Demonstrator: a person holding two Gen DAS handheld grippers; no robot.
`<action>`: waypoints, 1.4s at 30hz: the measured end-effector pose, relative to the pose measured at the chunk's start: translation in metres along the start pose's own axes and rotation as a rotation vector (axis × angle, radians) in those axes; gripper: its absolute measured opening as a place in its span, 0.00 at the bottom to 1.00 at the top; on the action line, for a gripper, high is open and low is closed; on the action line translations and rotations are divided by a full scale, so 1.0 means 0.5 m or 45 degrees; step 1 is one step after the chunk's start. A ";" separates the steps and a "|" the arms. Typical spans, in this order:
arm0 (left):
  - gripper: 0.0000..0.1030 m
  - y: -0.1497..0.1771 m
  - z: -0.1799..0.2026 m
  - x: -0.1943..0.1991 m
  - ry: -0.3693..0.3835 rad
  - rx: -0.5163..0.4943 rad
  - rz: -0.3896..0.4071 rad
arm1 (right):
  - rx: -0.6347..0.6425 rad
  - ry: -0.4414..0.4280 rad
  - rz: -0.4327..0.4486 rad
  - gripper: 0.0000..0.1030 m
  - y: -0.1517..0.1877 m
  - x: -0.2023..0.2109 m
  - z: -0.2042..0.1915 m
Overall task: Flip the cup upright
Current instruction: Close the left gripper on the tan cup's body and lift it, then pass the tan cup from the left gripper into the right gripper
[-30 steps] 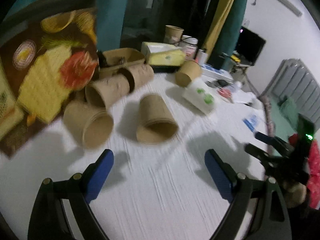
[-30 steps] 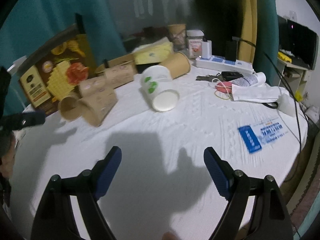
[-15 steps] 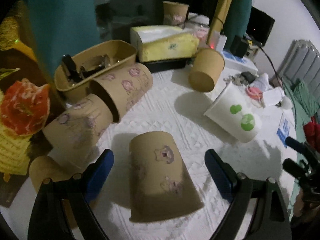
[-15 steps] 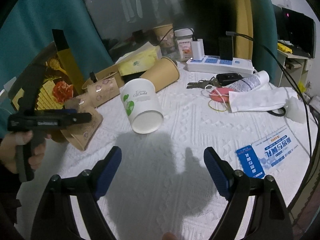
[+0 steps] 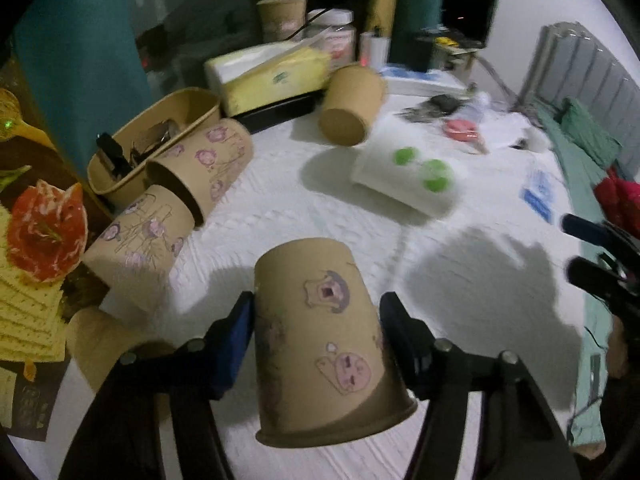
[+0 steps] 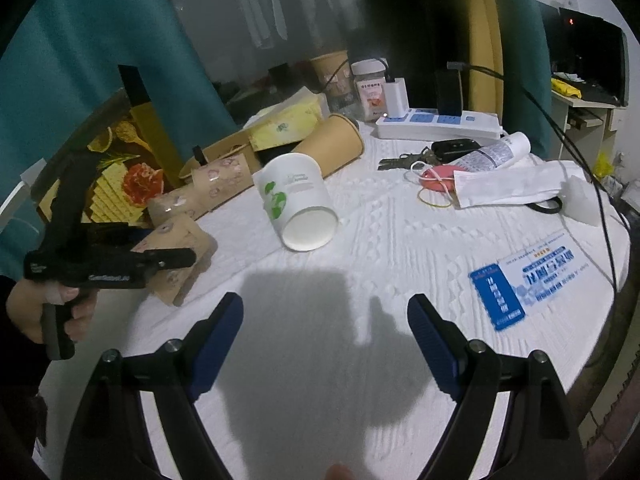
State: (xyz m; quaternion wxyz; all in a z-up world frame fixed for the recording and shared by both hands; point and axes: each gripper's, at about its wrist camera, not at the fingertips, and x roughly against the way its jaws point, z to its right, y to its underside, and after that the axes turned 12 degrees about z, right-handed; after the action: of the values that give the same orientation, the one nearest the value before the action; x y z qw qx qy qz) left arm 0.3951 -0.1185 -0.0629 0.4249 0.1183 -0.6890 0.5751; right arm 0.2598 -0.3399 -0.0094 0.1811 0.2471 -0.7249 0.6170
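Within the last second the left claw [image 5: 316, 332] advanced over the white worktop [image 5: 460, 240] and its jaws closed, clamping both sides of the brown cartoon-printed cup [image 5: 320, 344]. That cup lay on its side between the pads, rim toward the camera, base away; the grasp looked made, the turn upright yet to come. The right claw [image 6: 325, 346] hung empty, jaws apart, above bare cloth. Beyond lay more toppled cups: a white green-dotted cup [image 5: 404, 180], two patterned cups [image 5: 168, 208] and a plain brown cup [image 5: 352, 106] near the tissue box [image 5: 268, 76].
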 end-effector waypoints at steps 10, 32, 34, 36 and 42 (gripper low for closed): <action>0.62 0.153 0.116 0.203 0.212 -0.092 -0.026 | 0.021 -0.058 -0.014 0.80 0.104 0.118 -0.095; 0.75 0.337 0.192 0.250 0.467 -0.209 -0.122 | 0.212 -0.057 -0.080 0.80 0.248 0.244 -0.185; 0.80 0.340 0.194 0.252 0.451 -0.211 -0.108 | 0.242 -0.068 -0.080 0.80 0.245 0.245 -0.192; 0.85 0.342 0.189 0.254 0.446 -0.196 -0.101 | 0.267 -0.084 -0.084 0.80 0.243 0.243 -0.199; 0.87 0.337 0.175 0.294 0.403 -0.117 -0.029 | 0.441 -0.188 -0.105 0.80 0.226 0.242 -0.243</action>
State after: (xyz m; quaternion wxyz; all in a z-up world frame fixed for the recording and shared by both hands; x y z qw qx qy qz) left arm 0.1559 -0.0965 -0.0714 0.5396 0.0142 -0.6376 0.5496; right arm 0.0906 -0.2237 -0.0106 0.1074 0.3484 -0.6085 0.7048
